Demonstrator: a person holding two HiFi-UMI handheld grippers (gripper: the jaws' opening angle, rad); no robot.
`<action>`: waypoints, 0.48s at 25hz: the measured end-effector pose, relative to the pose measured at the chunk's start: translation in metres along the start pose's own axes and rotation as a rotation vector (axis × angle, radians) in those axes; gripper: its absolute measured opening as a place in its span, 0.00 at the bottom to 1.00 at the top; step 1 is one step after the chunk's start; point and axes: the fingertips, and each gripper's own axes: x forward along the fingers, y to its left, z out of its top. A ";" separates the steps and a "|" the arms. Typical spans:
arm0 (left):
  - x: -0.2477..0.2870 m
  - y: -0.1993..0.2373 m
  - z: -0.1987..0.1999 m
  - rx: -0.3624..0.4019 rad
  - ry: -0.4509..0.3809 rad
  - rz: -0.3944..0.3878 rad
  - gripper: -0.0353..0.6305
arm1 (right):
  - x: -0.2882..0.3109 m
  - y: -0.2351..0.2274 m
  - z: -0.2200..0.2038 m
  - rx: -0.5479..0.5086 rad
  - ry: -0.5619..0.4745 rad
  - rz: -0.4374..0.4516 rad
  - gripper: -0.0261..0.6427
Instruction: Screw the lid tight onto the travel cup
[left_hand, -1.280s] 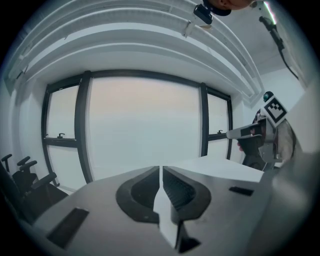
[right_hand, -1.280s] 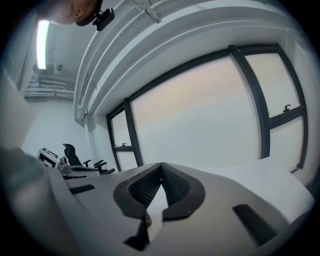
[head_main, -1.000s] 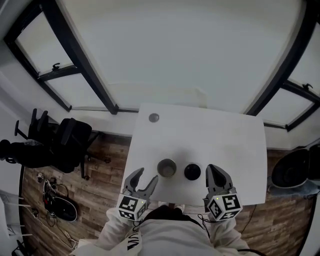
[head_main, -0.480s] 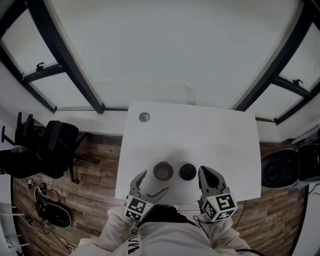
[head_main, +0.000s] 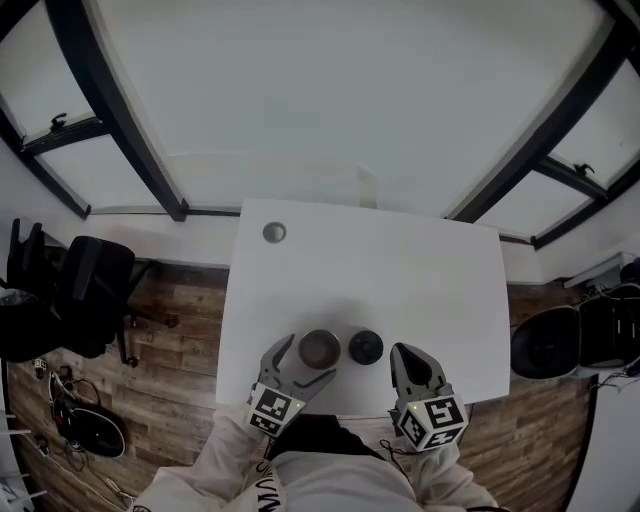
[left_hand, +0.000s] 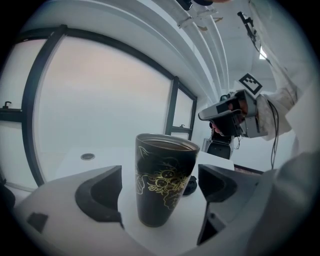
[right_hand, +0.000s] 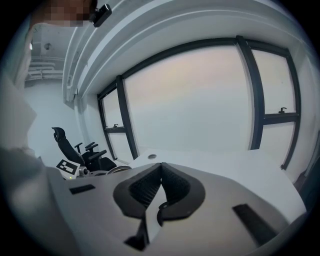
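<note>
We hold the left gripper (head_main: 303, 362) at the near edge of the white table (head_main: 400, 270). Its jaws have just been opening and now stand wide apart. The travel cup (left_hand: 162, 180) stands upright in the gap between them, with clear space on both sides, so neither pad touches it. The cup is dark with a gold floral pattern on its wall. Its mouth is uncovered and we see a metal rim around it.

From the head view the travel cup (head_main: 319, 349) sits near the near edge of the table, a little left of centre. The lid (head_main: 366, 347), dark and round, lies flat on the table just to its right and apart from it. In the left gripper view only a sliver of the lid (left_hand: 190, 186) shows behind the cup's right side.

The right gripper (head_main: 408, 354) is near the table's near edge, to the right of the lid and not touching it. Its own view shows the right gripper (right_hand: 160, 167) with its ribbed pads pressed together and nothing between them.

A small round disc (head_main: 274, 232) sits in the far left corner of the table. A black office chair (head_main: 85, 290) stands on the wooden floor (head_main: 180, 350) to the left.
</note>
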 end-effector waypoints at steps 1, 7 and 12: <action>0.003 0.003 0.000 0.002 -0.004 -0.007 0.75 | 0.004 0.001 -0.002 0.000 0.009 0.000 0.07; 0.016 0.002 0.005 -0.002 -0.036 -0.005 0.75 | 0.015 0.000 -0.011 -0.009 0.053 0.001 0.07; 0.027 -0.003 0.005 0.017 -0.036 0.002 0.75 | 0.016 -0.013 -0.025 0.002 0.095 -0.026 0.07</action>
